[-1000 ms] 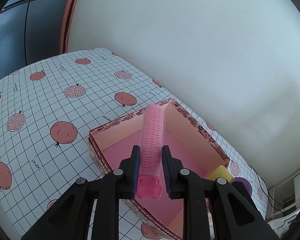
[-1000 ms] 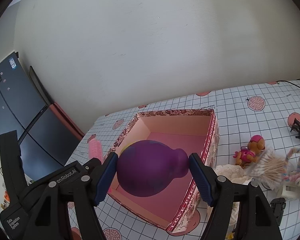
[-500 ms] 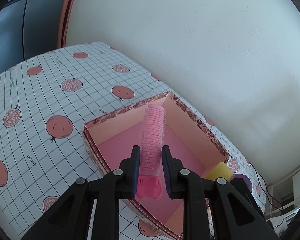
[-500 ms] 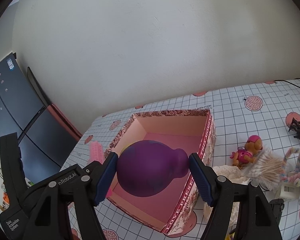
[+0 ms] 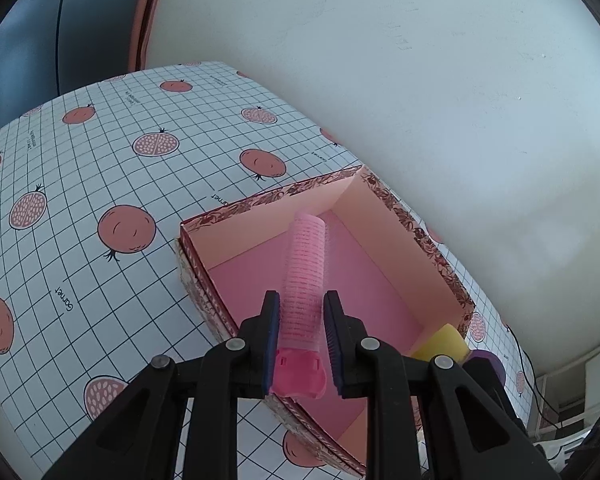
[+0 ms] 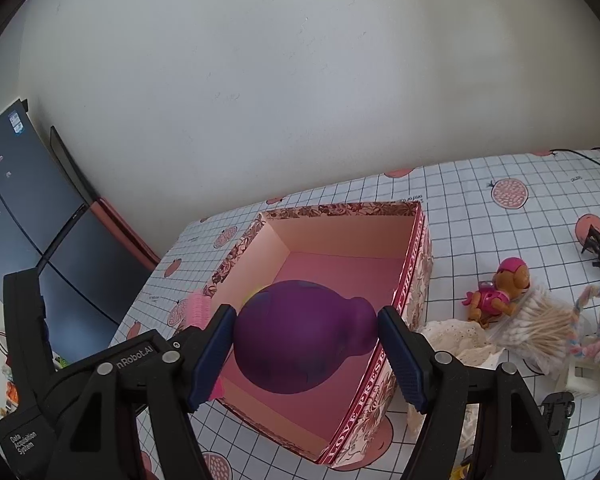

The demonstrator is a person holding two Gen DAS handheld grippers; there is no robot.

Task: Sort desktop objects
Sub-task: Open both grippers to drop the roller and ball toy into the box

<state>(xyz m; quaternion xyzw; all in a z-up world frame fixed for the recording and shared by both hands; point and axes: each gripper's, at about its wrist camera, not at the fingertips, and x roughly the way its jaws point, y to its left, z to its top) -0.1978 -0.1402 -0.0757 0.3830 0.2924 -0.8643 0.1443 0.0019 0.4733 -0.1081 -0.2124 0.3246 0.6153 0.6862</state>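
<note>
Placing step, both loads above pink box (image 6: pixel 414 240). Left gripper (image 5: pixel 300 334) pinches pink hair roller (image 5: pixel 305 276); right gripper (image 6: pixel 306 354) pinches purple squishy toy (image 6: pixel 300 344) (yellow item partly hidden behind). Next, judged: lower each, spread jaws.

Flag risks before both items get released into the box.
1. The left hand-held gripper and right hand-held gripper converge over one pink box; they could knock together.
2. The long pink hair roller may catch the rim.
3. The rounded purple toy may roll when dropped.
</note>
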